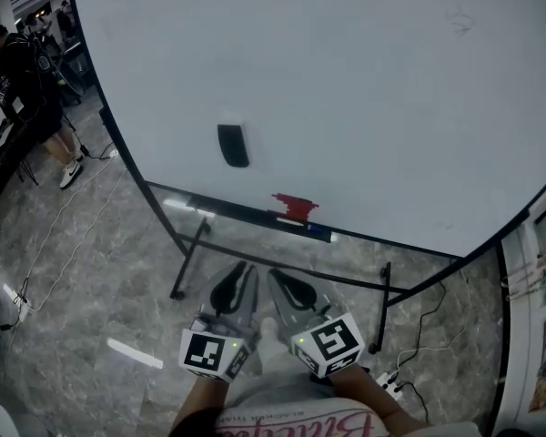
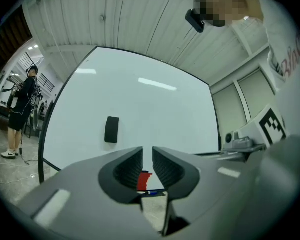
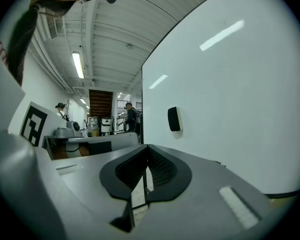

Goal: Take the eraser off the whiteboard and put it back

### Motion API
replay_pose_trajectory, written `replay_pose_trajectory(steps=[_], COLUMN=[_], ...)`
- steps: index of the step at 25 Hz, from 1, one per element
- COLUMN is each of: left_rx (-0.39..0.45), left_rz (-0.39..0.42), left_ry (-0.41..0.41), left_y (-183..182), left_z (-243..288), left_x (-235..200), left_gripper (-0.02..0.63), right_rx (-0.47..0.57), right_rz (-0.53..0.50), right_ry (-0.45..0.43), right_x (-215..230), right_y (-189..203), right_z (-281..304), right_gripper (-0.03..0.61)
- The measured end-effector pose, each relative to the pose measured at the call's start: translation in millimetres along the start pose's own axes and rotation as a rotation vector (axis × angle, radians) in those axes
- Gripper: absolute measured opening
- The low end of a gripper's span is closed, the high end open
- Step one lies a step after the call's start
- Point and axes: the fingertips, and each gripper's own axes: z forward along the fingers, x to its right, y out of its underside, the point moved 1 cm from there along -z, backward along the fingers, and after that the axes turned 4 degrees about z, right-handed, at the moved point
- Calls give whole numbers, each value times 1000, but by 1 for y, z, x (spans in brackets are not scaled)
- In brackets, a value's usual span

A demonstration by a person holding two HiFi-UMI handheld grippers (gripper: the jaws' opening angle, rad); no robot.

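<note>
Nearest the head camera, the left gripper point(image 1: 243, 269) and right gripper point(image 1: 279, 276) sit low and close to the person's body. They are side by side and nearly touching, and both point roughly level toward the whiteboard point(image 1: 364, 80). The forearms enter from the bottom edge, and each marker cube faces up. In its own view the left gripper's point(image 2: 147, 153) jaws stand a narrow slit apart with nothing between them (the red shape in the gap is far off, down on the board's tray). The right gripper's point(image 3: 147, 149) jaws meet at the tips and hold nothing.

The eraser point(image 1: 233, 145), a dark upright block, clings to the lower left part of the board. It is well apart from both grippers, inside the dark left frame edge and above the tray point(image 1: 255, 217). White board surface surrounds it on every side. On the tray, right of the eraser, are a red object point(image 1: 296, 207) and a blue marker point(image 1: 318, 234). Below are the stand's crossbar and two legs point(image 1: 187, 260). Grey stone floor point(image 1: 91, 271) lies between the stand and the grippers. Cables point(image 1: 68, 217) trail at left, where a person point(image 1: 27, 71) stands well away.
</note>
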Motion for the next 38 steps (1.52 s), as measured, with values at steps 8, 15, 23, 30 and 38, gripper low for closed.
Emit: replay_pose_trajectory(steps=[8, 15, 23, 30, 38], left_rx=[-13, -40, -50, -47, -41], left_rz=[14, 31, 67, 82, 84], left_ry=[-89, -139, -183, -204, -210], left_y=[-14, -23, -30, -35, -34], left_z=[79, 144, 185, 203, 206], left_x=[-57, -100, -136, -144, -148], left_gripper=[179, 240, 258, 257, 244], right_rx=[1, 1, -4, 4, -2], right_rz=[-50, -41, -42, -46, -37], right_ry=[-56, -80, -92, -93, -70], right_x=[37, 69, 95, 107, 111], right_y=[-26, -37, -41, -45, -38], right_z=[60, 97, 127, 140, 136], right_gripper=[2, 2, 2, 2, 2])
